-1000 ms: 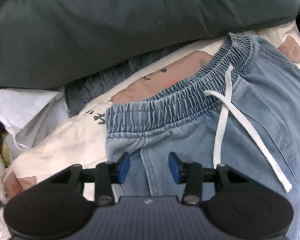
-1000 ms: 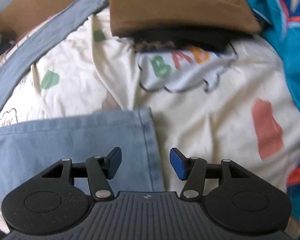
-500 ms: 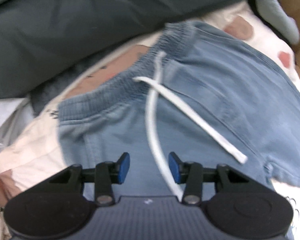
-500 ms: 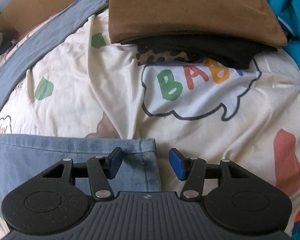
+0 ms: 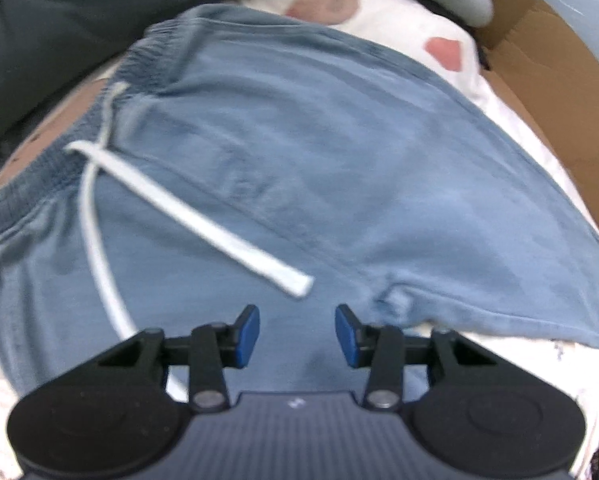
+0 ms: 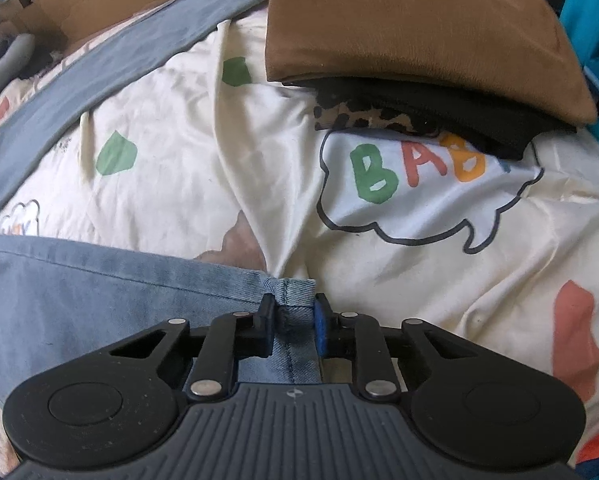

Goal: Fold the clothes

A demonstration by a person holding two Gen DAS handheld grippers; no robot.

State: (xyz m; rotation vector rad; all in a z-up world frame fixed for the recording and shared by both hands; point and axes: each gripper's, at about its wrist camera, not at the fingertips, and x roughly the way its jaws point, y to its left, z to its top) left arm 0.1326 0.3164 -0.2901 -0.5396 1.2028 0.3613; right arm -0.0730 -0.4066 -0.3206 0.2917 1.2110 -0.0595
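Light blue denim trousers (image 5: 339,184) lie spread on a cream printed bedsheet (image 6: 187,184). Their elastic waistband (image 5: 147,68) sits at the upper left of the left wrist view, and a white drawstring (image 5: 203,216) trails across the front. My left gripper (image 5: 297,334) hovers open over the crotch area, with nothing between its fingers. In the right wrist view the hem (image 6: 293,292) of one trouser leg (image 6: 99,292) is pinched in my right gripper (image 6: 293,322), which is shut on it.
A folded stack with a brown garment (image 6: 419,20) on top of a black one (image 6: 439,108) rests at the back right. A grey-blue strip of cloth (image 6: 99,68) runs diagonally at left. Cardboard (image 5: 547,92) and a dark grey duvet (image 5: 59,12) border the trousers. Teal fabric (image 6: 595,20) lies far right.
My left gripper has slid from the waistband down and across to the crotch, still open. My right gripper has moved onto the leg hem and shut on it.
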